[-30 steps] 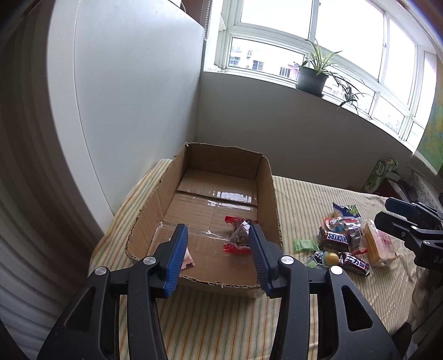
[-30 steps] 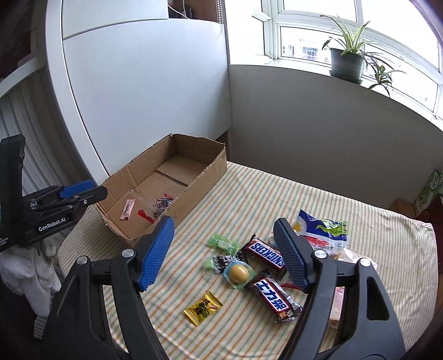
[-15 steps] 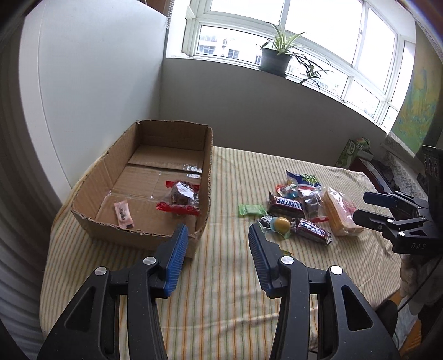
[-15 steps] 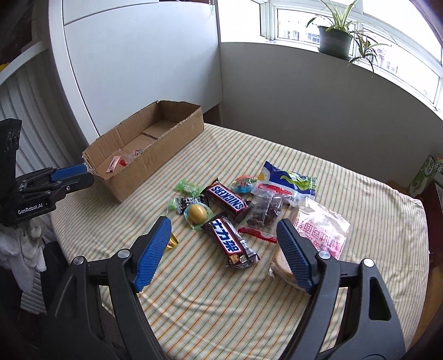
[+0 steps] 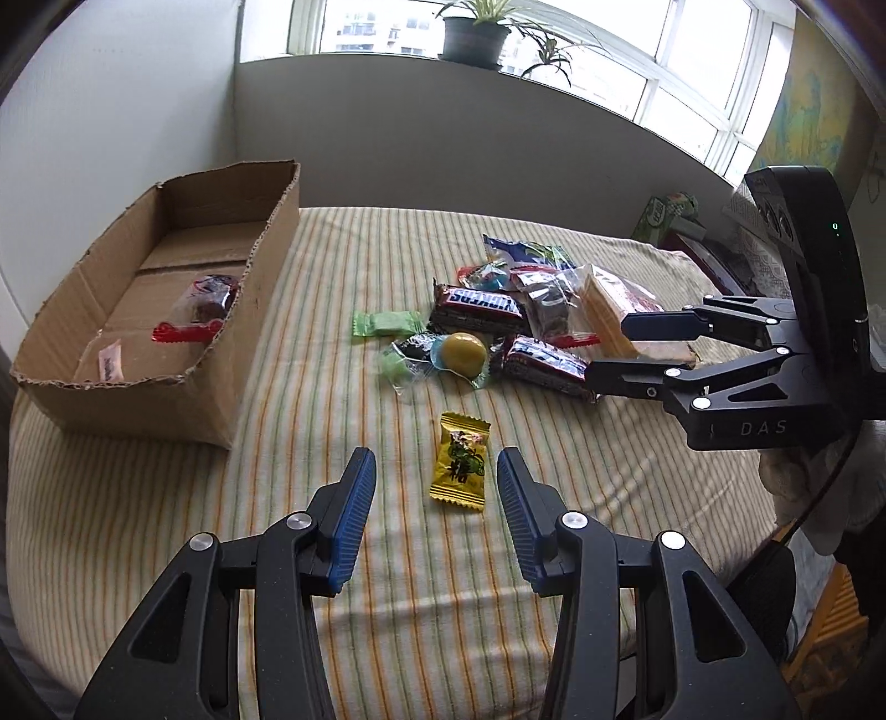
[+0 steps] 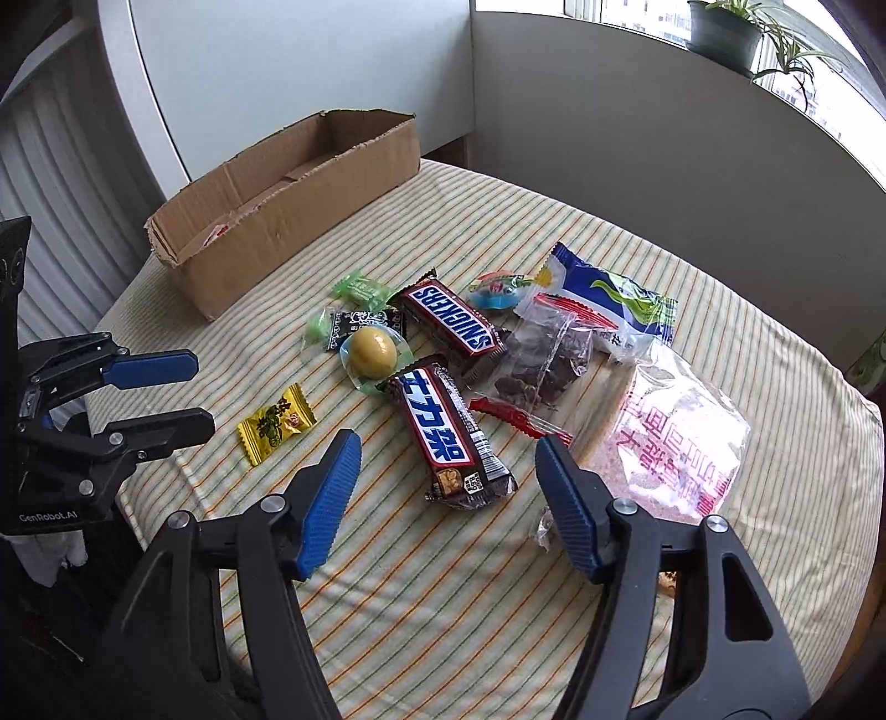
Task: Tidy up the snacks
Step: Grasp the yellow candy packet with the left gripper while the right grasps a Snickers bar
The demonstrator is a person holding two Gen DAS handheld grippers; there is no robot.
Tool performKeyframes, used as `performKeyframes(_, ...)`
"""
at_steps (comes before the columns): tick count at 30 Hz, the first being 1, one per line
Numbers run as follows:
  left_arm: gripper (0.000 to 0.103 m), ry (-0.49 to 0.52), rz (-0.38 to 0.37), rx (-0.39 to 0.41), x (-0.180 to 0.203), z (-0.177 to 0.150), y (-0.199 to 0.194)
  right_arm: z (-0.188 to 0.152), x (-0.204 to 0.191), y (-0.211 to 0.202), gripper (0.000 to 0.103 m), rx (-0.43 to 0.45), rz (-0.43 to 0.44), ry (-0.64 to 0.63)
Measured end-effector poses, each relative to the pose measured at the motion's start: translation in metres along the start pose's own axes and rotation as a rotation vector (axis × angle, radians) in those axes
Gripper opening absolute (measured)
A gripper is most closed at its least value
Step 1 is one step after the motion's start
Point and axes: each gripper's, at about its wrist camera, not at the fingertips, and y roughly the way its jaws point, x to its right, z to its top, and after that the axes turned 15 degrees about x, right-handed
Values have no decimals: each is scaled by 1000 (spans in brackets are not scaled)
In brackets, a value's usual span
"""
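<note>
A pile of snacks lies on the striped cloth: two Snickers bars (image 6: 449,323) (image 6: 443,431), a yellow ball candy (image 6: 374,348), green candies (image 5: 387,323) and clear bags. A yellow wrapped candy (image 5: 460,467) lies apart, just ahead of my left gripper (image 5: 434,476), whose jaws stand open on either side of it without touching. My right gripper (image 6: 446,459) hovers over the nearer Snickers bar with its jaws closing, the pads clear of the bar. The cardboard box (image 5: 260,288) on the left holds a red-sealed bag (image 5: 205,302) and a small pink packet (image 5: 108,363).
The table edge runs close in front of both grippers. A big pink-printed clear bag (image 6: 675,437) and a blue-white packet (image 6: 614,293) lie at the right of the pile. A potted plant (image 5: 476,27) stands on the windowsill; a green carton (image 5: 664,213) is beyond the table.
My left gripper swung away from the box to the right and came down over the yellow candy. My right gripper dropped toward the pile and its jaws narrowed.
</note>
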Motion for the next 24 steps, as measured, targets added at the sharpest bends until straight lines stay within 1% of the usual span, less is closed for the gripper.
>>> performKeyframes(1, 44, 0, -2, -6, 1, -1, 2, 0, 2, 4, 60, -9, 8, 5)
performKeyframes(2, 44, 3, -2, -10, 2, -1, 5, -1, 2, 7, 60, -15, 11, 4)
performKeyframes(8, 44, 24, -9, -34, 6, -5, 17, 1, 3, 23, 59, -40, 32, -2)
performKeyframes(14, 44, 45, -13, -52, 9, -7, 28, 2, -2, 37, 59, -62, 33, -31)
performKeyframes(19, 44, 84, -17, -65, 15, -10, 35, 0, -2, 43, 59, -81, 40, -40)
performKeyframes(21, 41, 96, -16, -72, 16, -11, 38, -1, -4, 46, 54, -92, 41, -45)
performKeyframes(22, 39, 100, -13, -75, 17, -12, 40, -1, -4, 47, 48, -98, 45, -45)
performKeyframes(24, 37, 105, -8, -73, 16, -12, 41, -1, -6, 49, 46, -104, 41, -53)
